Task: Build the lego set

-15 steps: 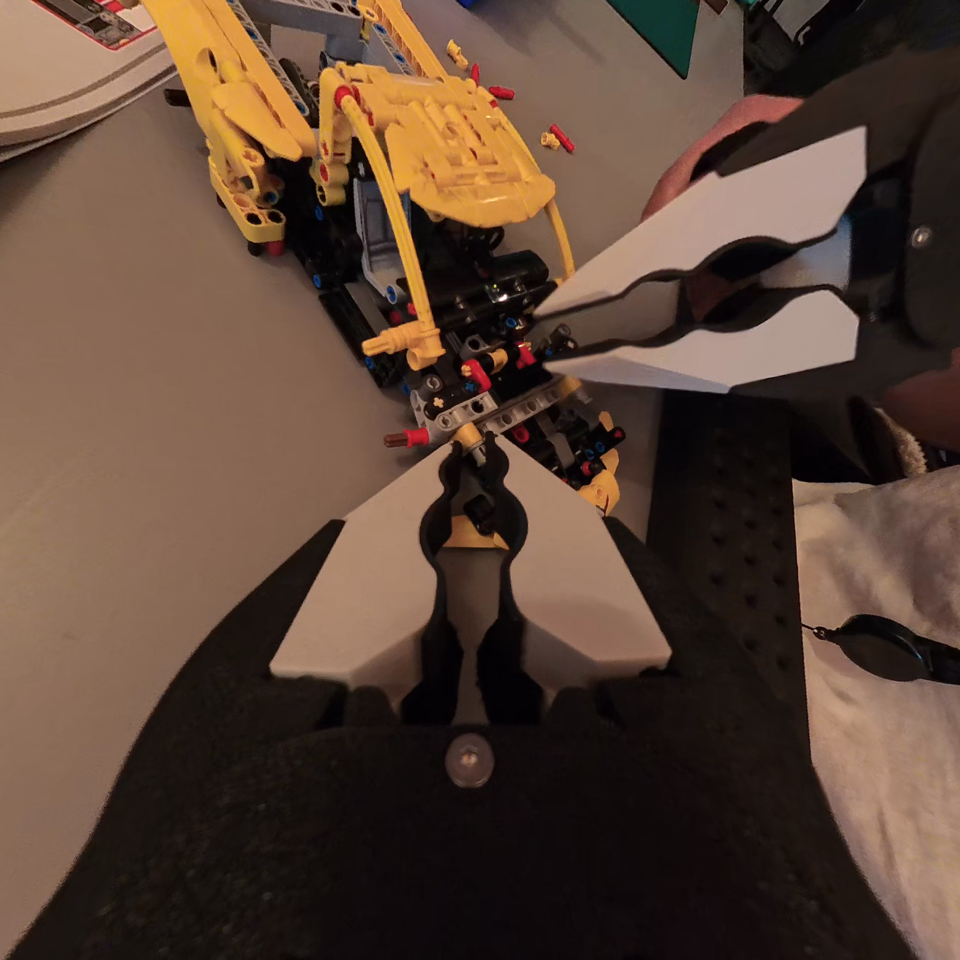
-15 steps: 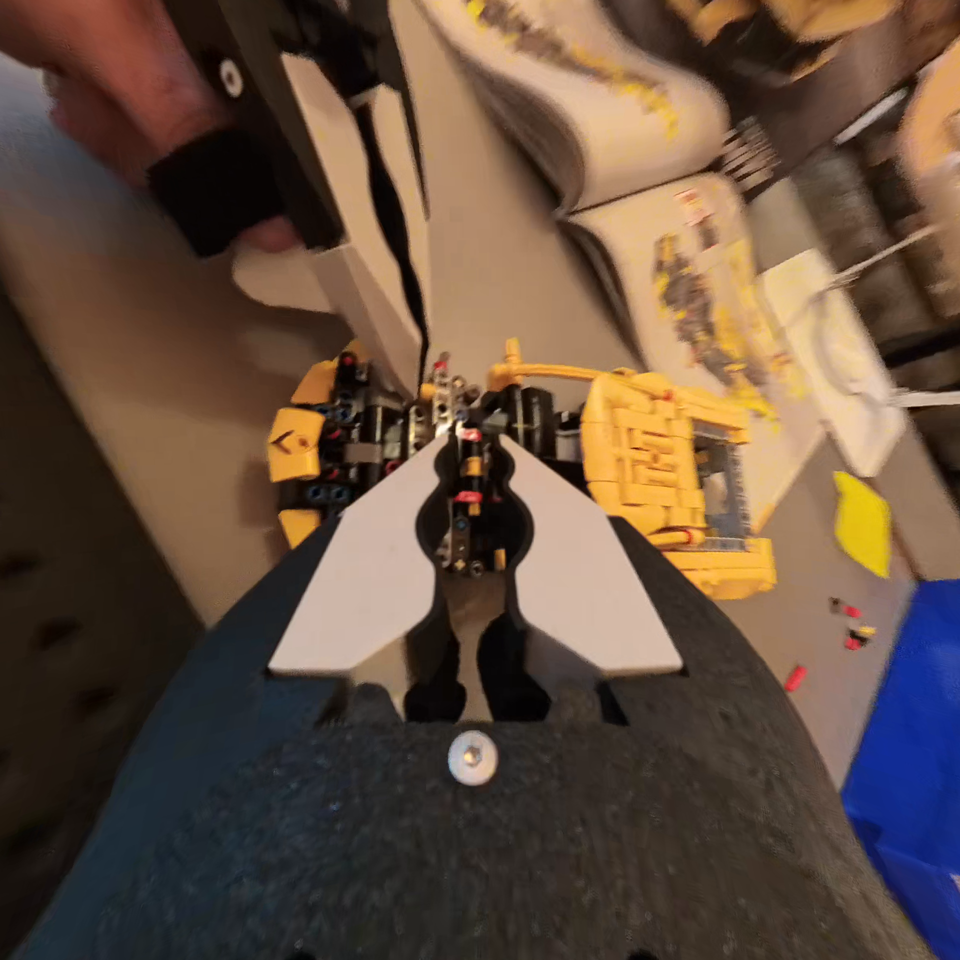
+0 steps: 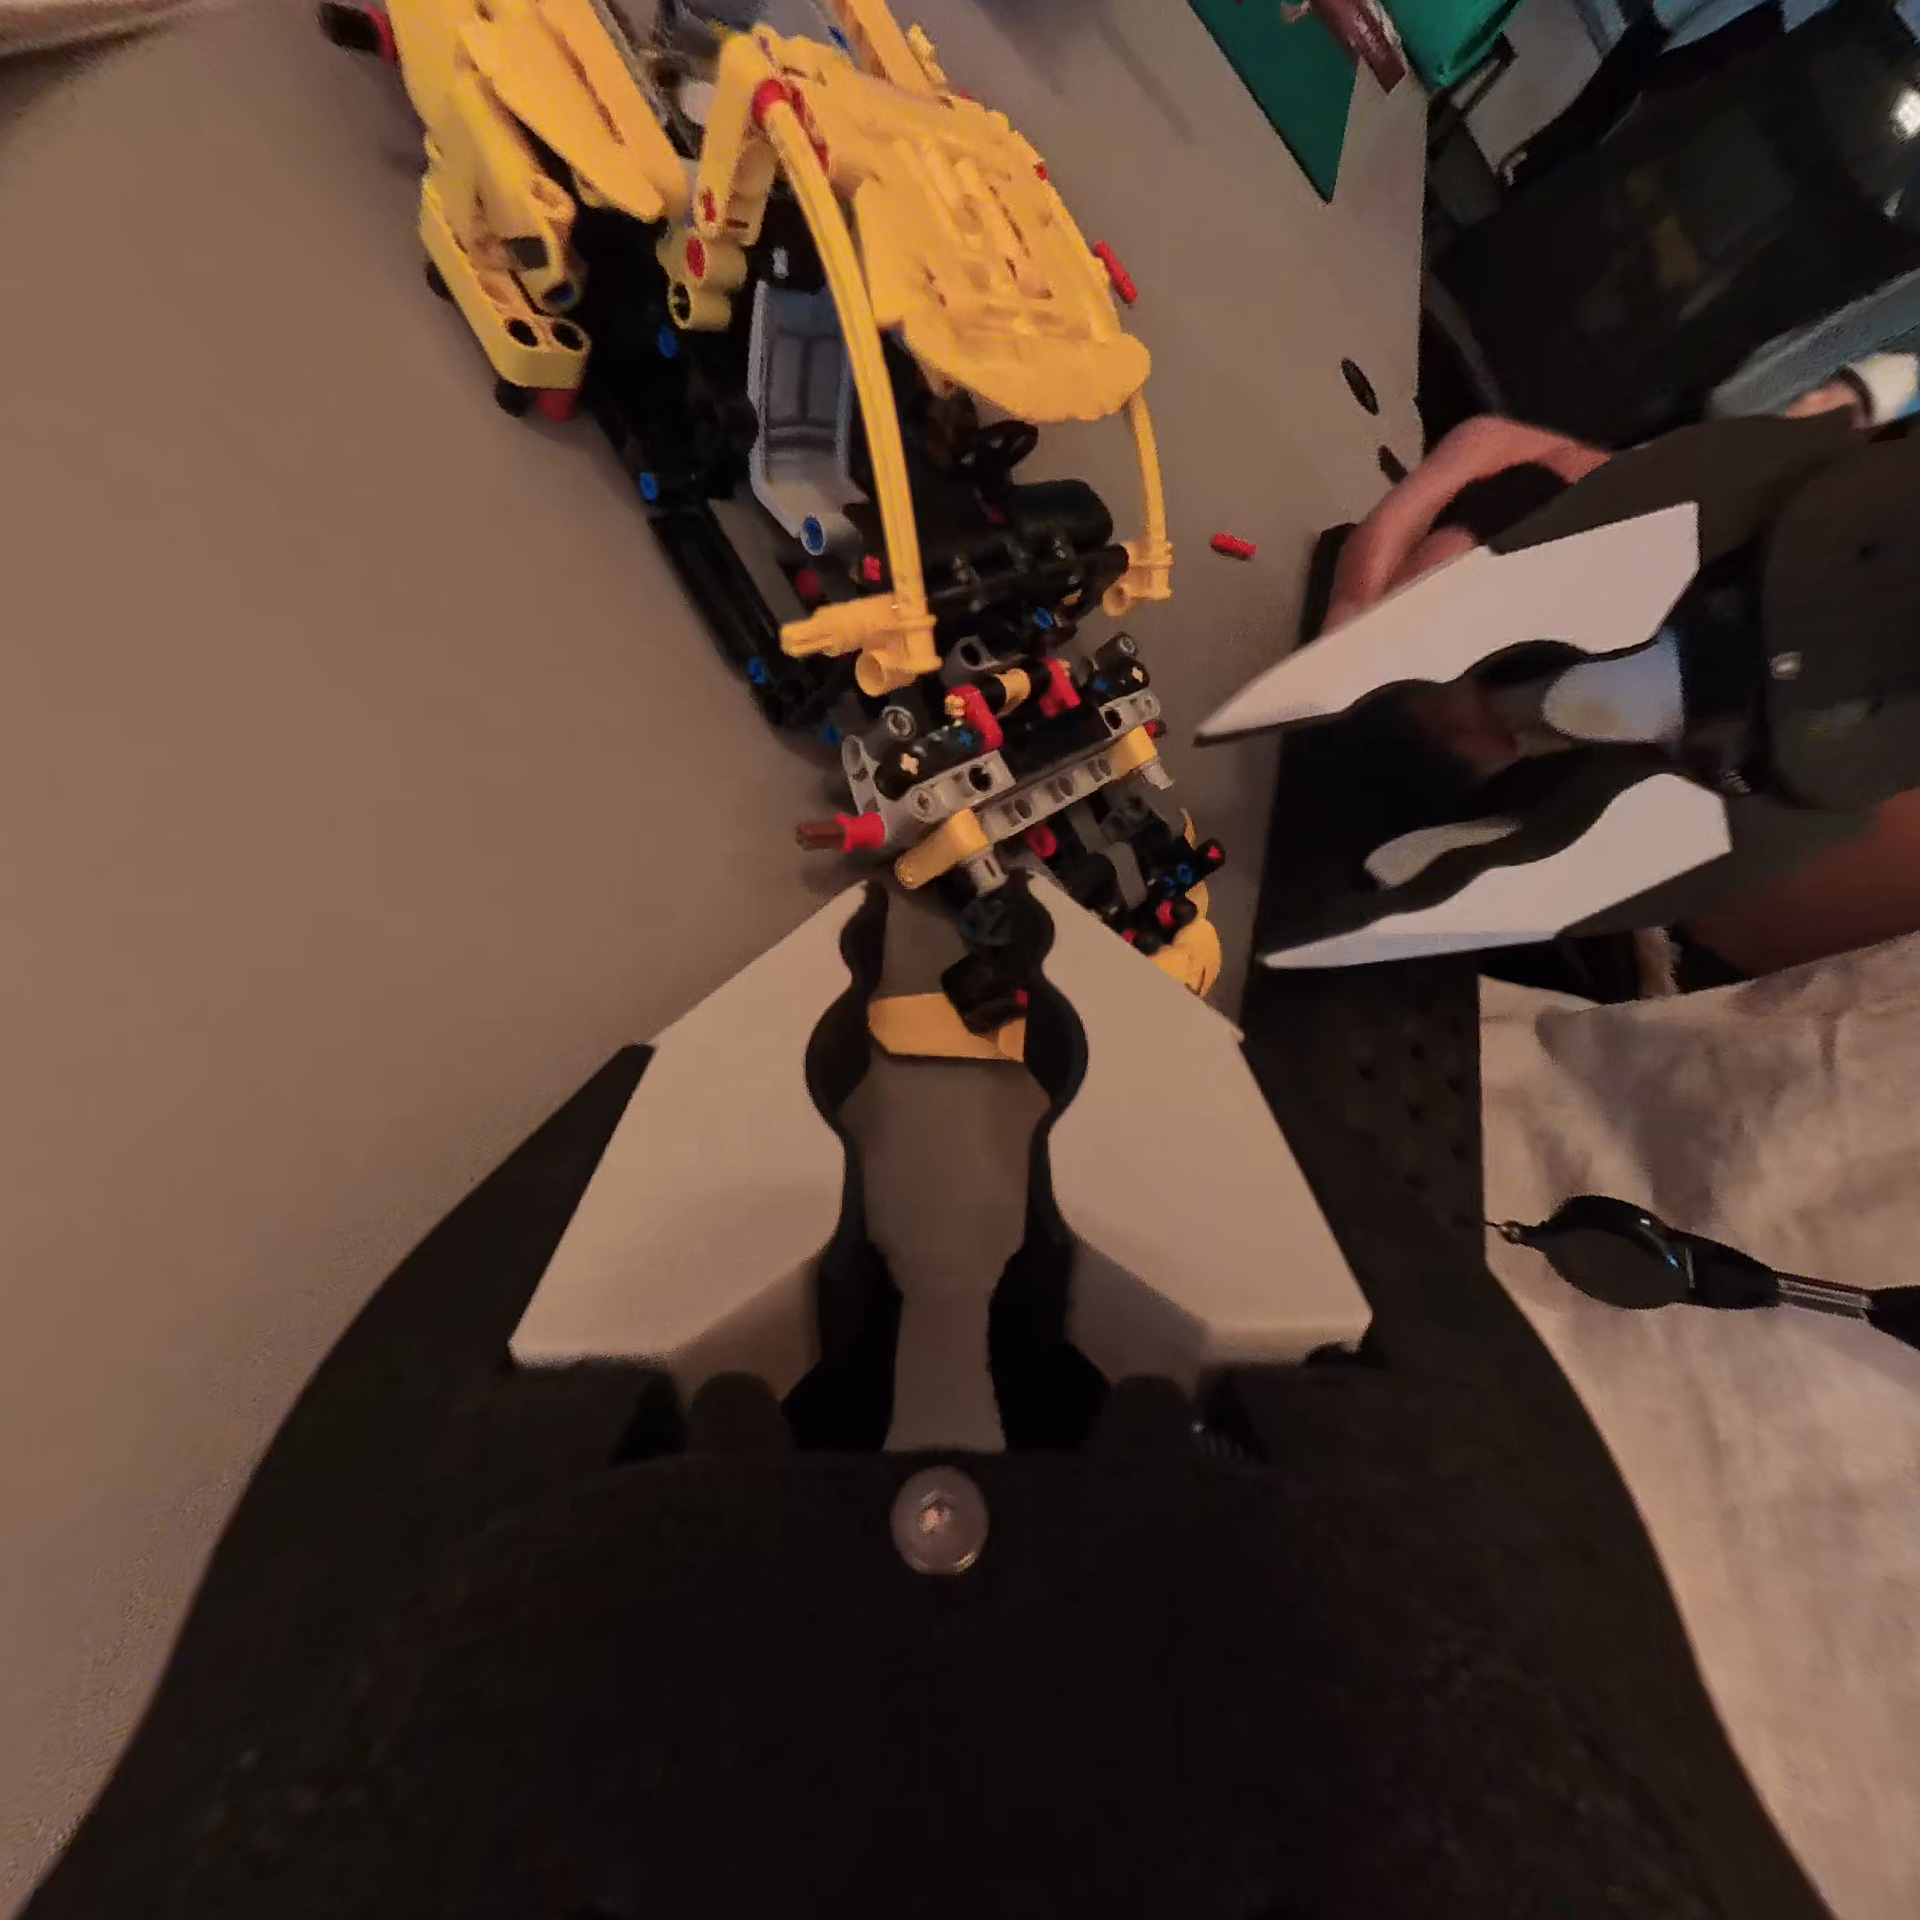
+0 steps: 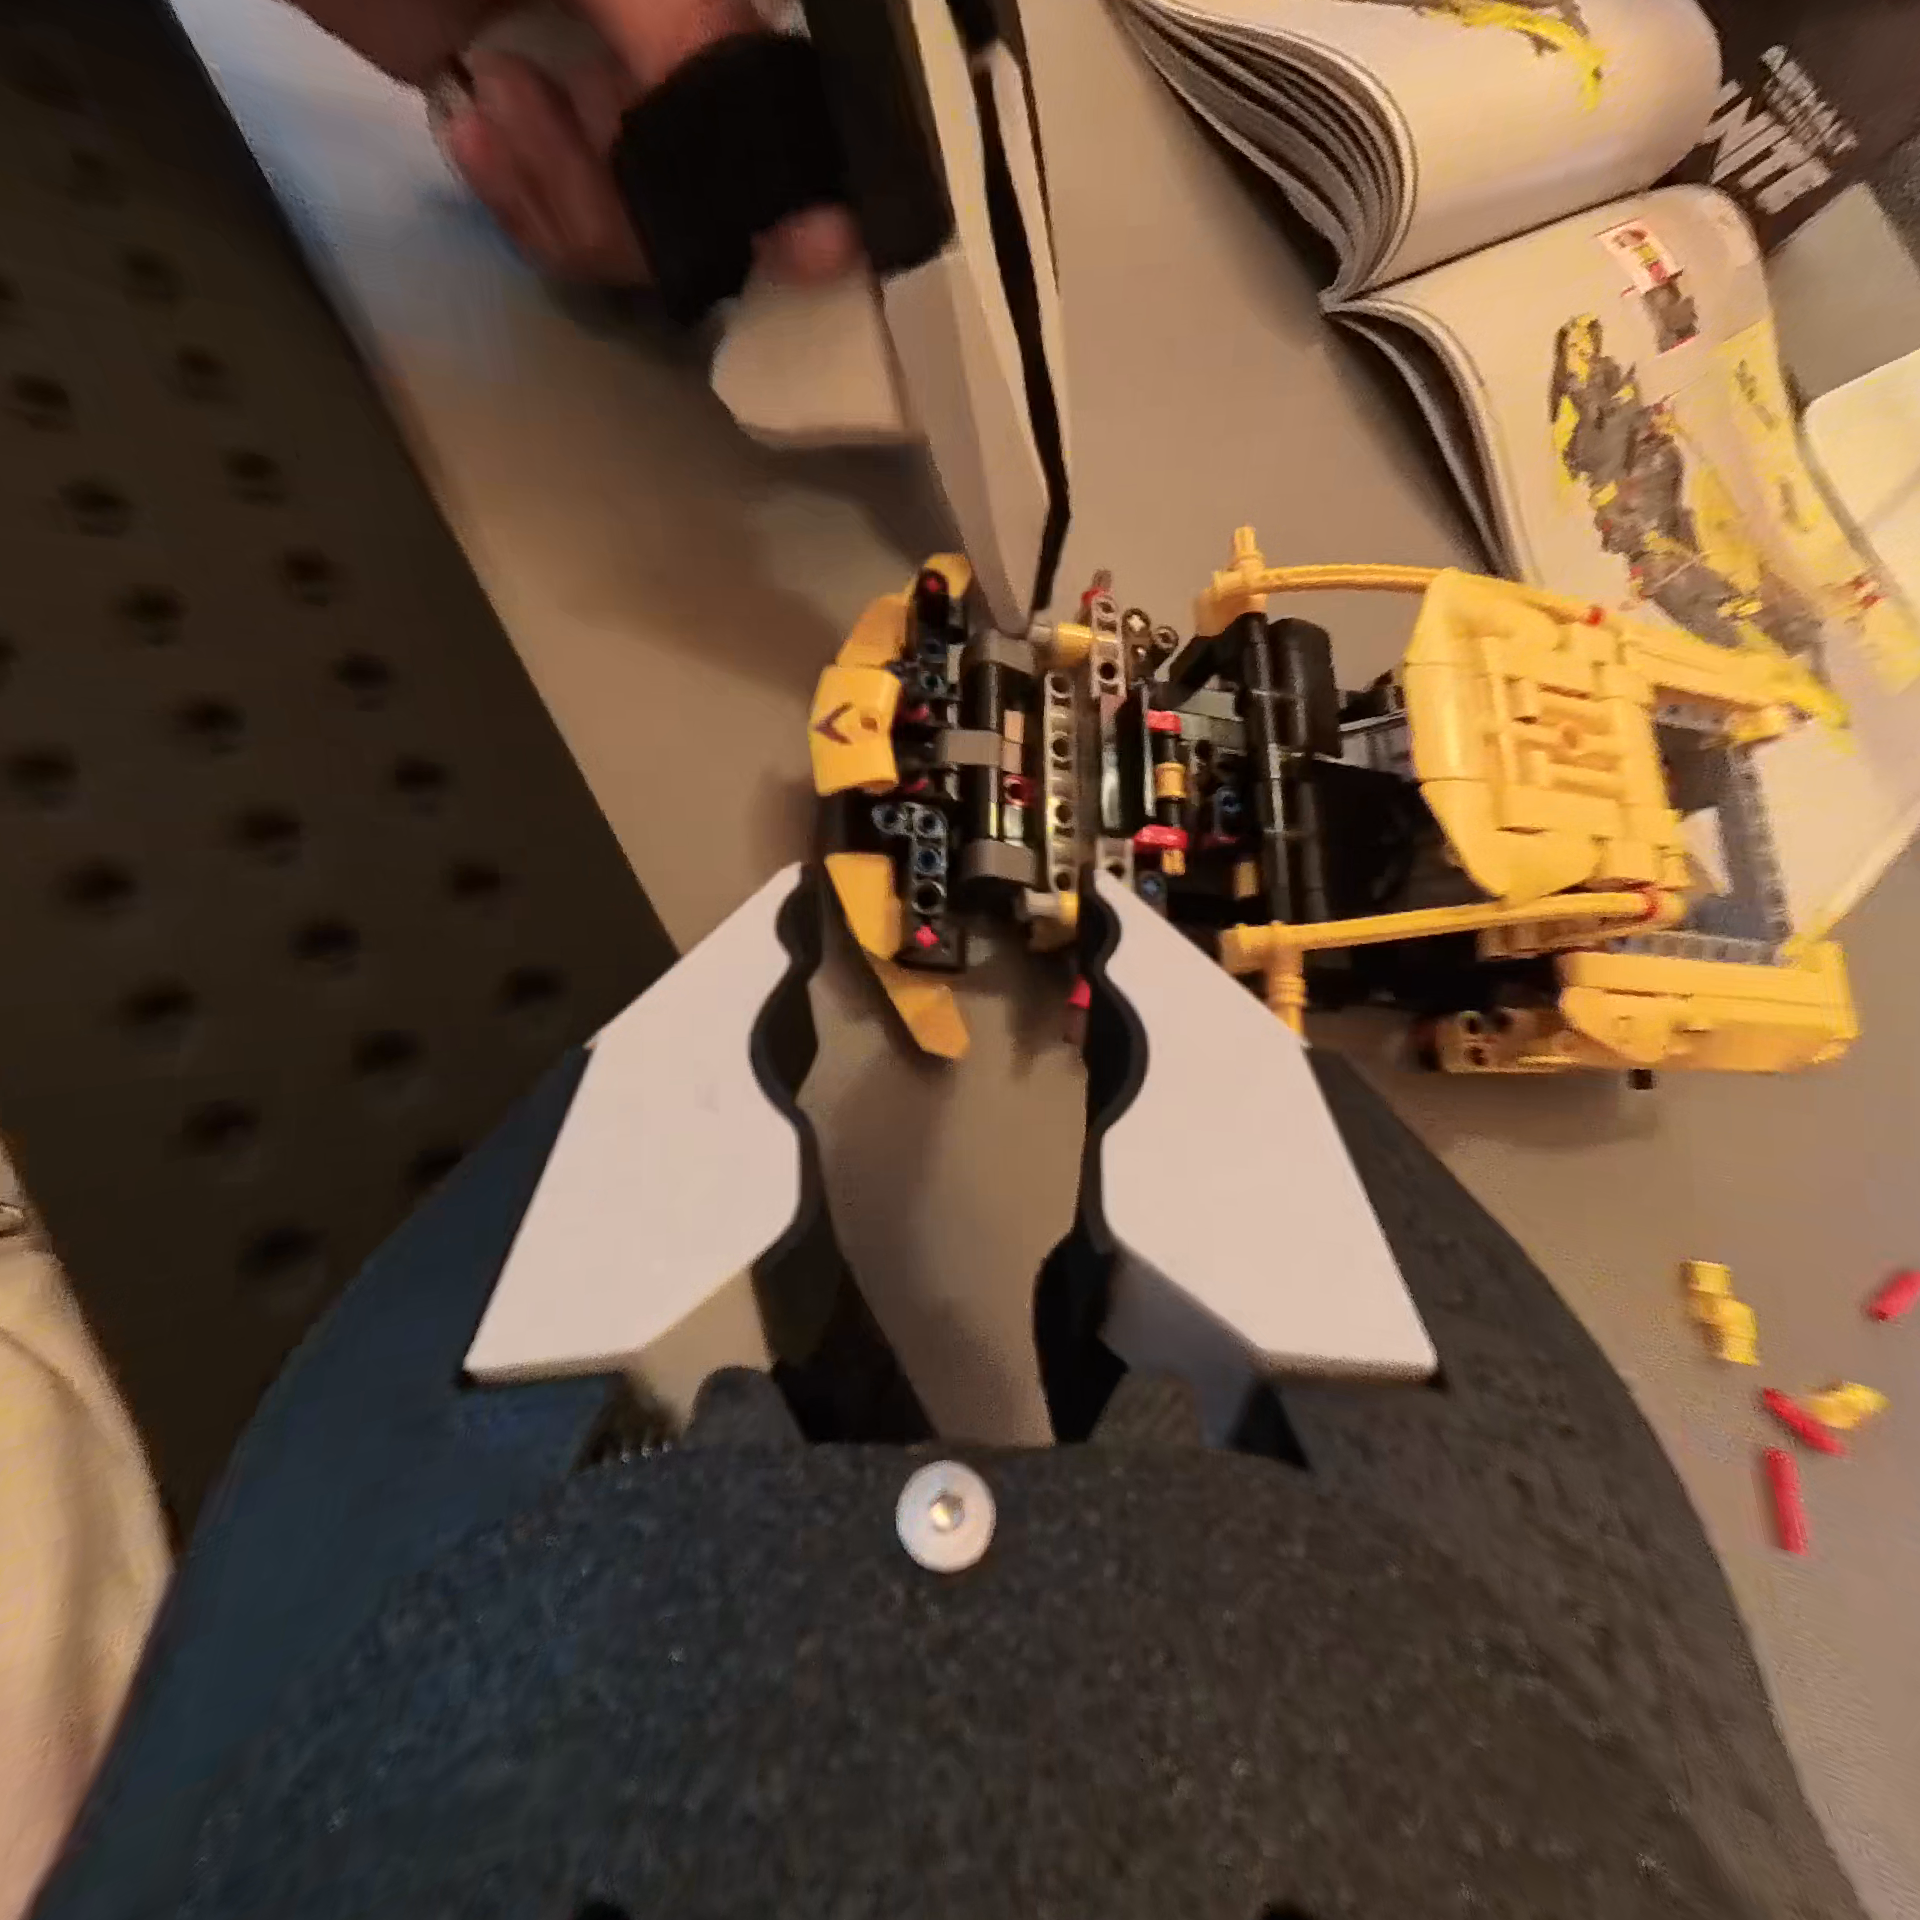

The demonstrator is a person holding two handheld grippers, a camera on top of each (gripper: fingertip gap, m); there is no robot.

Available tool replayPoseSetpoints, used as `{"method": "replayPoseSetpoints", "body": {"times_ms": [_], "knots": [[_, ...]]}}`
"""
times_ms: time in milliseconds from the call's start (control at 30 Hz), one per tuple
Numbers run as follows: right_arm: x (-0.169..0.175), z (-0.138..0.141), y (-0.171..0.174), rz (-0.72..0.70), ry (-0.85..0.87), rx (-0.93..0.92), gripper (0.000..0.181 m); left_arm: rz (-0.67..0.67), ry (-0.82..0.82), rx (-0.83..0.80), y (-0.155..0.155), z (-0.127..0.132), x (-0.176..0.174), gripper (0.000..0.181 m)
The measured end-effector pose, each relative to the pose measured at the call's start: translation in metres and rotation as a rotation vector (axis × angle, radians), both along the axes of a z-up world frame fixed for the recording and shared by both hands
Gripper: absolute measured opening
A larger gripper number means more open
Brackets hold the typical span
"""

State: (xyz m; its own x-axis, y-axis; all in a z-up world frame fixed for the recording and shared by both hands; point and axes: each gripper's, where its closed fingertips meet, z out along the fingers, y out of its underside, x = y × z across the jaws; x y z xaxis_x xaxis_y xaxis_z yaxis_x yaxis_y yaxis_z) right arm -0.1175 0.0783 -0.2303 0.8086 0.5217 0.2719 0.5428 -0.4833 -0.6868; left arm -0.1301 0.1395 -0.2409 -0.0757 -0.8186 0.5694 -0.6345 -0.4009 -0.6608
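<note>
Both my grippers stand apart: left gripper (image 3: 951, 914) straddles the yellow-and-black lego model's (image 3: 935, 582) near end at 12 o'clock, right gripper (image 4: 945, 894) likewise. An open instruction booklet (image 4: 1538, 343) lies at 1 o'clock, print unreadable.

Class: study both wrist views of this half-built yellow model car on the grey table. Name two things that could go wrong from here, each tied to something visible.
1. The left tongs sit around the car rear's exposed pins and connectors; a pull or twist might pop them loose.
2. The rear lies close to the table edge; the open right tongs closing in could nudge it off.
</note>
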Motion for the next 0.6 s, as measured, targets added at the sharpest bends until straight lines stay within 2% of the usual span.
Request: {"method": "replayPoseSetpoints", "body": {"times_ms": [67,167,267,400,467,600], "knots": [[-0.002,-0.002,0.002,-0.024,0.052,-0.002,0.049,-0.032,0.019,-0.037,-0.006,0.0,0.005,0.022],[-0.001,-0.01,0.005,-0.033,0.0,-0.001,0.048,-0.079,0.02,-0.098,-0.019,0.004,0.012,0.006],[-0.003,-0.015,0.007,-0.013,-0.026,-0.049,0.047,-0.087,0.024,-0.098,-0.022,0.004,0.014,0.006],[-0.005,-0.029,0.006,0.052,-0.045,-0.273,0.057,-0.079,0.023,-0.084,-0.023,0.004,0.014,0.006],[-0.002,-0.027,0.01,0.07,-0.035,-0.346,0.045,-0.072,0.024,-0.078,-0.021,0.004,0.013,0.007],[0.001,-0.024,0.008,0.136,-0.039,-0.444,0.045,-0.022,-0.021,-0.093,-0.01,0.014,0.006,0.022]]}}
